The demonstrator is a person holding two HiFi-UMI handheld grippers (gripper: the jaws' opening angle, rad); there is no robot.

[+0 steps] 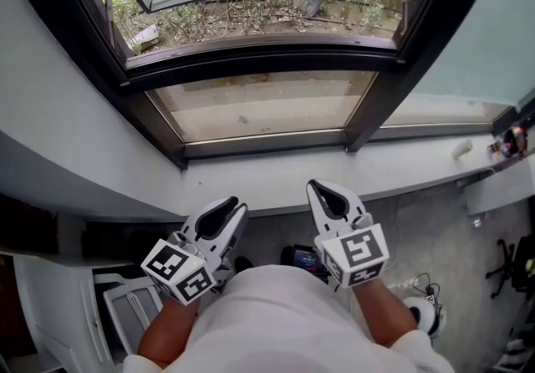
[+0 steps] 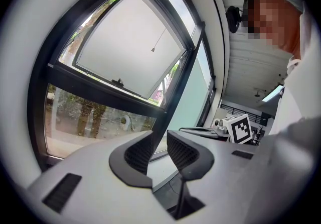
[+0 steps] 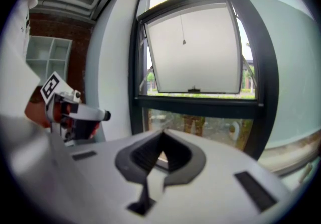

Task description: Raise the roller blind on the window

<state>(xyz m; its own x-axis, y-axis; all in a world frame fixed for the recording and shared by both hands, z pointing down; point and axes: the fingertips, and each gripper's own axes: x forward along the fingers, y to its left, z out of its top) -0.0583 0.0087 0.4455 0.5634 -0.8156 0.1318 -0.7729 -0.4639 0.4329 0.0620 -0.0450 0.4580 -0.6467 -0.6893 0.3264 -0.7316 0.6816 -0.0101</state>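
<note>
While both grippers point at the window [image 1: 251, 62], they sit side by side just at the near edge of the sill [image 1: 276, 175], the left gripper [image 1: 231, 206] a little lower in the head view than the right gripper [image 1: 316, 186]. In its own view the left gripper [image 2: 159, 136] has its jaws spread, with nothing between the ribbed pads but the dark window frame beyond. The right gripper [image 3: 161, 136] has its jaws pressed together at the tips and pinches nothing.

Of the roller blind, all that can be made out is a thin cord [image 3: 183, 29] with a small weight at its end. It hangs in front of the upper pane [image 3: 195, 49], near the middle of that pane, well above both grippers and touched by neither. That frosted upper pane is tilted outward at its bottom. The clear lower pane [image 1: 259, 104] stands uncovered, with plants showing through it.
</note>
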